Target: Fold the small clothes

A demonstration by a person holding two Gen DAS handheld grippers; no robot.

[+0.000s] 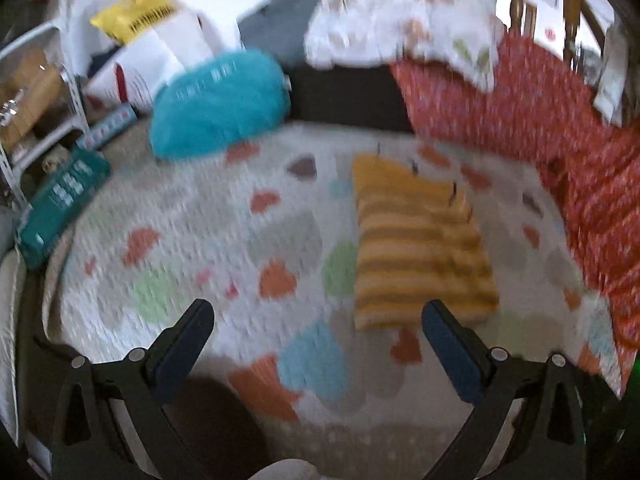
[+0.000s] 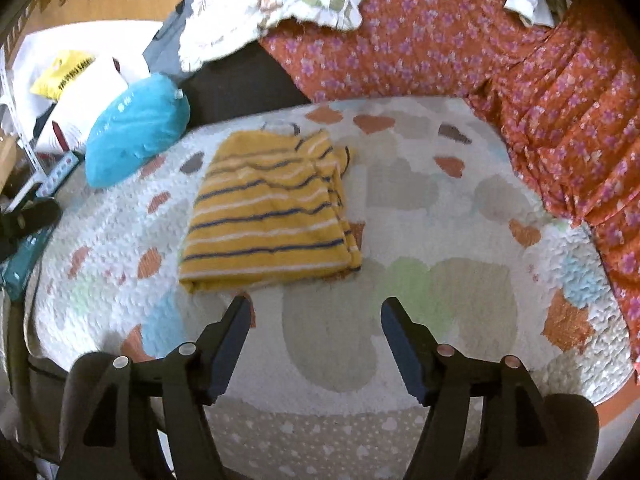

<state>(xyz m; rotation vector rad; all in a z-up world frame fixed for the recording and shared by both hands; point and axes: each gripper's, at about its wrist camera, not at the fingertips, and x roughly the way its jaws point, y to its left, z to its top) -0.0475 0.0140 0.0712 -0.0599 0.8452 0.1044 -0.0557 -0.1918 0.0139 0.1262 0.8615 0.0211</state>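
- Your left hand-held gripper (image 1: 318, 318) hovers with jaws wide apart, holding nothing.
- Your right hand-held gripper (image 2: 316, 316) is parted too, empty.
- Folded yellow striped knit shirt (image 2: 268, 216) lies flat on the heart-patterned quilt (image 2: 440, 200), beyond both.

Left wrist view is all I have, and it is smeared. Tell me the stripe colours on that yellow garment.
Observer: In the right wrist view the yellow striped garment shows dark blue and white stripes.
Operator: Say how it lies.
Observer: It lies folded on the quilt, with layered edges along its right side.
Operator: Report the right gripper.
Observer: The right gripper is open, with nothing between its fingers, and the garment lies just beyond its tips.
Operator: Describe the red cloth.
Observer: The red blanket carries small purple flowers.
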